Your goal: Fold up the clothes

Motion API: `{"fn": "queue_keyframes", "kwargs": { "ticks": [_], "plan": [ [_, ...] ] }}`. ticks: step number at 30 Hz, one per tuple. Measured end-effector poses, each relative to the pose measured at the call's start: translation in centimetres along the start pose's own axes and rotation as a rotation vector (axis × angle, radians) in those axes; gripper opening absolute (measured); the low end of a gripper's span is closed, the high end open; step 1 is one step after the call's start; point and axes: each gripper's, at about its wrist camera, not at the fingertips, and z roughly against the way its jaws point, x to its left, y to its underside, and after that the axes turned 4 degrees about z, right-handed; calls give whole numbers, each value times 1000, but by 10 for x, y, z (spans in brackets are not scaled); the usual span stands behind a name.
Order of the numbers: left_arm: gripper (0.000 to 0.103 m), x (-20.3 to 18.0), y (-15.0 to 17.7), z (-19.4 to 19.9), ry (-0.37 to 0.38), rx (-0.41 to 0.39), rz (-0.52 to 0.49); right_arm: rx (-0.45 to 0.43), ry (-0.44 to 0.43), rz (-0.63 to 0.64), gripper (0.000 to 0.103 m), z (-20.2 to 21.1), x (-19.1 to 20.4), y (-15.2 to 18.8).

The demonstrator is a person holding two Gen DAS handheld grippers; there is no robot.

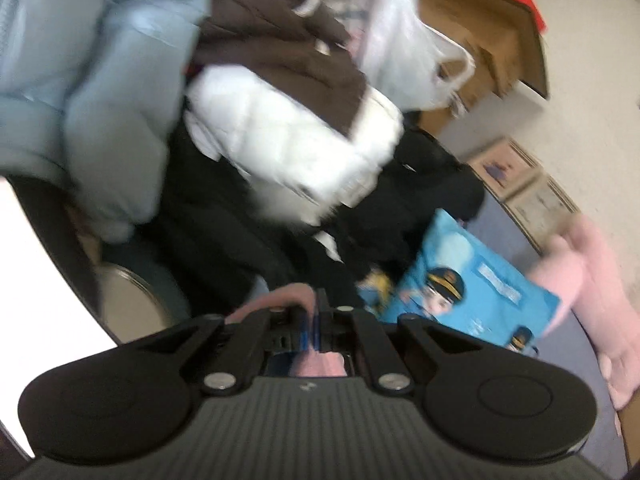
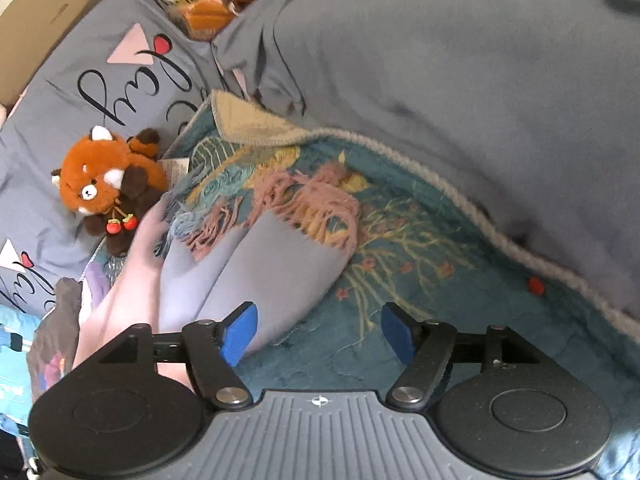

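Observation:
In the blurred left wrist view my left gripper [image 1: 314,320] is shut on a fold of pink cloth [image 1: 276,300], which bulges out behind the closed blue pads. More pink fleecy cloth [image 1: 592,292] hangs at the right edge. In the right wrist view my right gripper [image 2: 318,334] stands open over a teal patterned blanket [image 2: 400,280]. A folded lavender-grey garment [image 2: 260,272] with a fringed end lies on the blanket. The left pad [image 2: 240,332] overlaps the garment's near corner, and nothing is pressed between the pads. Pale pink cloth [image 2: 132,280] lies along the garment's left side.
A heap of jackets fills the left wrist view: light blue puffer [image 1: 80,80], white and brown one [image 1: 300,128], black one [image 1: 240,220]. Behind are a cardboard box [image 1: 480,40] and a blue cartoon bag [image 1: 460,288]. A red panda plush [image 2: 104,184], grey pillow [image 2: 100,80] and grey duvet [image 2: 460,100] border the blanket.

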Motion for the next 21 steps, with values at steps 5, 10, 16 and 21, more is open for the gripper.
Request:
{"fn": "queue_keyframes", "kwargs": {
  "ticks": [5, 10, 16, 21],
  "plan": [
    [3, 20, -24, 0, -32, 10, -6, 138, -40, -162, 72, -30, -4, 8],
    [3, 19, -18, 7, -19, 8, -2, 61, 30, -337, 65, -8, 0, 16],
    [3, 14, -10, 9, -12, 12, -35, 161, -118, -573, 65, -9, -28, 36],
    [3, 12, -4, 8, -4, 30, -45, 213, -276, -706, 64, -40, -35, 49]
  ]
}}
